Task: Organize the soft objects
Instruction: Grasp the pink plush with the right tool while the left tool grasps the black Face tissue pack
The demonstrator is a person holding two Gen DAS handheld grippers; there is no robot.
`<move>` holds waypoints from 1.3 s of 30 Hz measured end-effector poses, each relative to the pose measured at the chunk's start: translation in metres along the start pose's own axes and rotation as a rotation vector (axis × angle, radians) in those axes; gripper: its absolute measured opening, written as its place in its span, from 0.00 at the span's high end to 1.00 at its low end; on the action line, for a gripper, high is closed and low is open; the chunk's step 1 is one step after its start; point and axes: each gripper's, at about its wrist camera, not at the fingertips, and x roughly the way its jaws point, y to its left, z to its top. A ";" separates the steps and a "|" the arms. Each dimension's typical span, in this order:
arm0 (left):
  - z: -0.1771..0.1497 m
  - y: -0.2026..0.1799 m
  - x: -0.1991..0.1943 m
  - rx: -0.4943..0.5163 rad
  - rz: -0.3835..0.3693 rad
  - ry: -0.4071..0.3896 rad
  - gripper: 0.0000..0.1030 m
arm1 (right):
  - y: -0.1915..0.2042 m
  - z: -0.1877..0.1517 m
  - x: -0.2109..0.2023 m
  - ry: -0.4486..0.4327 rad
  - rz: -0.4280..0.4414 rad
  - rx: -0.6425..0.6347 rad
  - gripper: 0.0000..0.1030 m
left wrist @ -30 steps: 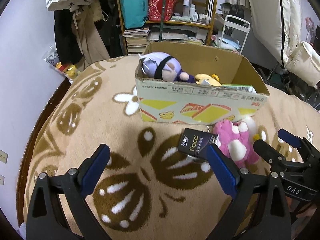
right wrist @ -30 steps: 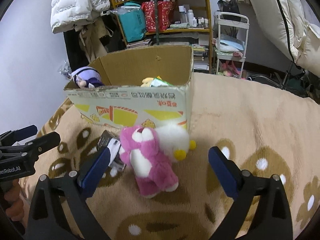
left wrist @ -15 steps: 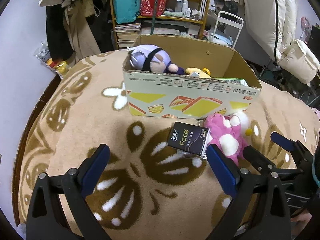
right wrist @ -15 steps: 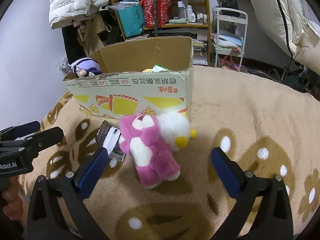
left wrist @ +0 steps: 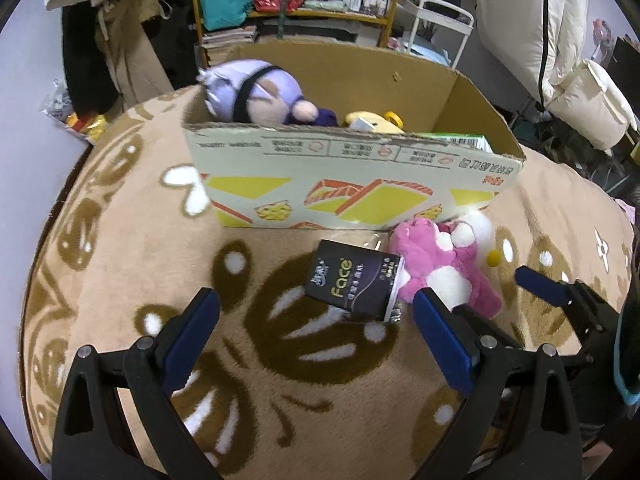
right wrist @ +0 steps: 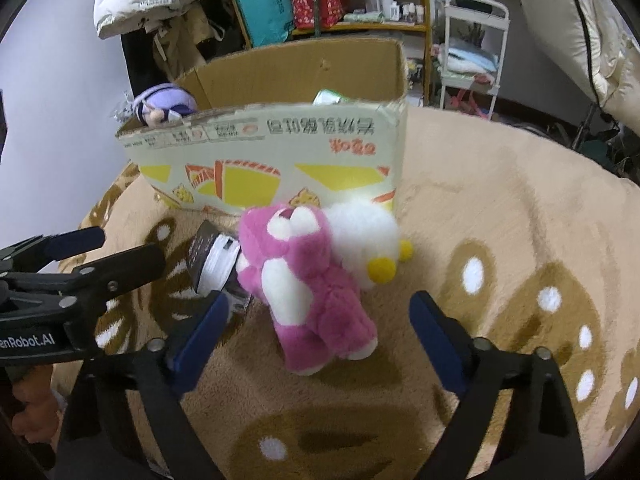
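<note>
Over the last second both grippers have drawn in on the two loose things lying on the patterned blanket (left wrist: 132,240) in front of the cardboard box (left wrist: 352,184). The right gripper (right wrist: 318,326) has just been closing a little from its widest, yet its jaws are still wide apart, and the pink plush toy (right wrist: 308,280) lies between and just beyond them, untouched. The left gripper (left wrist: 316,328) has come nearer the dark tissue pack (left wrist: 352,284); its jaws stand wide and hold nothing. This suggests a grab is about to happen, with the toy likely bound for the box, where a purple-haired doll (left wrist: 256,92) and a yellow toy (left wrist: 372,122) already sit. The pink toy lies on its back, touching the pack, its head toward the box and its feet toward the right gripper, so its long axis runs along the gripper's line of sight.
</note>
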 end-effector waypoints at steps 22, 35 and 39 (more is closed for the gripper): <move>0.015 0.000 0.073 -0.054 -0.073 0.153 0.07 | 0.008 0.000 0.048 0.118 -0.002 0.005 0.15; 0.014 0.018 0.085 -0.087 -0.125 0.148 0.15 | 0.031 0.000 0.065 0.138 -0.018 -0.023 0.22; 0.011 0.021 0.085 -0.093 -0.157 0.148 0.26 | 0.030 -0.003 0.065 0.141 -0.020 -0.022 0.26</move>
